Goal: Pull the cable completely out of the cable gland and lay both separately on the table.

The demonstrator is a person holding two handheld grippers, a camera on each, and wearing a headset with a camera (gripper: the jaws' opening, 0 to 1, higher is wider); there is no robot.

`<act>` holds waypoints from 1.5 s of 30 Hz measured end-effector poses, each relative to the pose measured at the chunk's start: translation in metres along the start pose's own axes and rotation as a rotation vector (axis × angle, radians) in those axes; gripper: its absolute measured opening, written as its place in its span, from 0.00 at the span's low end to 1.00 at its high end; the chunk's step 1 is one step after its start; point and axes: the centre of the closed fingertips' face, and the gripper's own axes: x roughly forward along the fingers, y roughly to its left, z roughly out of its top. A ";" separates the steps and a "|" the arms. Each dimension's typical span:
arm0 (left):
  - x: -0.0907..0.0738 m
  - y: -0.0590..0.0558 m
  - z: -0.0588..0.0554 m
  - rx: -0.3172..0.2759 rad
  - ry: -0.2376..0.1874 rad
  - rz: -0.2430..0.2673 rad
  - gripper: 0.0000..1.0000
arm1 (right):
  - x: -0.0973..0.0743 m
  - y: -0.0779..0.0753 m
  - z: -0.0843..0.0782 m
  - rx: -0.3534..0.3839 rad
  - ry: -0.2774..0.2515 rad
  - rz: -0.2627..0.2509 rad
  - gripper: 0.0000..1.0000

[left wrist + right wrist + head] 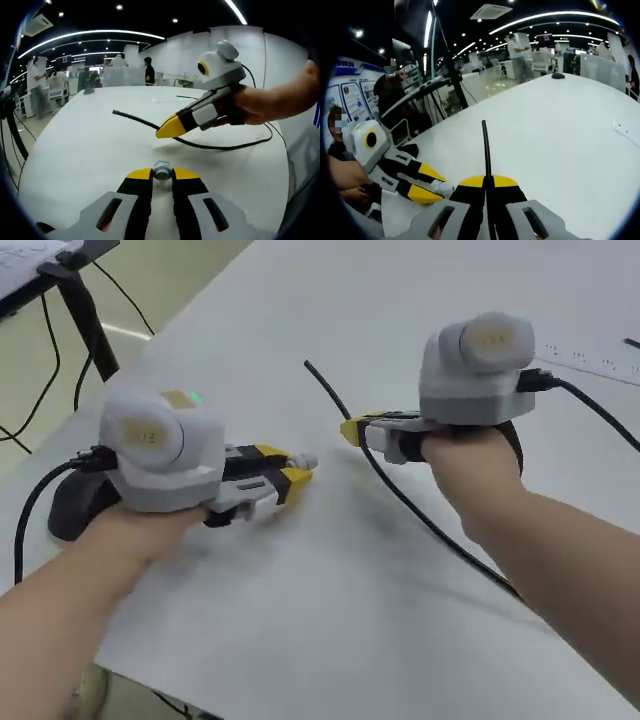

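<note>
We are pinching the cable gland [161,170], a small grey fitting, between the yellow tips of the left gripper [290,468]. Its jaws are pressing on the fitting from both sides, low over the table [300,640]. The black cable [400,495] is running clear of the gland, with open tabletop between the two. We are clamping it in the right gripper [488,179], whose jaws are nearly together with only the thin cable between them. The cable's free end is pointing away across the surface, and the rest is trailing back over the table beside our right forearm. In the head view the two grippers are facing tip to tip, near each other but apart.

The tabletop is showing as a wide, plain white sheet, catching soft shadows under both grippers. Far across it a small dark object [558,75] is sitting, and a pale strip [625,132] is lying toward the right edge. Off the table's left edge a black stand [85,315] is standing on a yellowish floor [170,280]. Around us, long light strips [545,17] are glowing on a dark ceiling, and people [148,70] are standing at other benches.
</note>
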 end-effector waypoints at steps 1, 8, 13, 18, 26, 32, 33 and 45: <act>0.000 0.004 -0.002 0.011 0.009 0.024 0.14 | 0.004 -0.001 -0.002 0.000 0.006 -0.006 0.00; 0.004 0.010 -0.010 0.015 0.000 0.059 0.15 | 0.021 -0.012 -0.011 -0.087 0.047 -0.050 0.00; 0.005 0.008 -0.010 0.019 0.001 0.048 0.16 | 0.017 -0.014 -0.010 -0.167 0.055 -0.090 0.04; 0.000 0.010 -0.010 -0.002 0.009 0.072 0.33 | -0.012 -0.024 -0.011 -0.196 0.043 -0.141 0.23; -0.021 -0.002 0.011 -0.101 -0.036 0.073 0.80 | -0.121 -0.072 -0.031 -0.072 0.000 -0.286 0.70; -0.043 -0.016 0.012 0.001 0.116 0.101 1.00 | -0.259 -0.110 -0.076 -0.062 0.058 -0.419 0.99; -0.044 -0.017 0.018 -0.005 0.098 0.104 1.00 | -0.280 -0.117 -0.079 -0.036 0.034 -0.451 0.99; -0.057 -0.064 0.075 -0.057 -0.032 0.070 1.00 | -0.478 -0.134 -0.155 0.345 -0.209 -0.785 0.99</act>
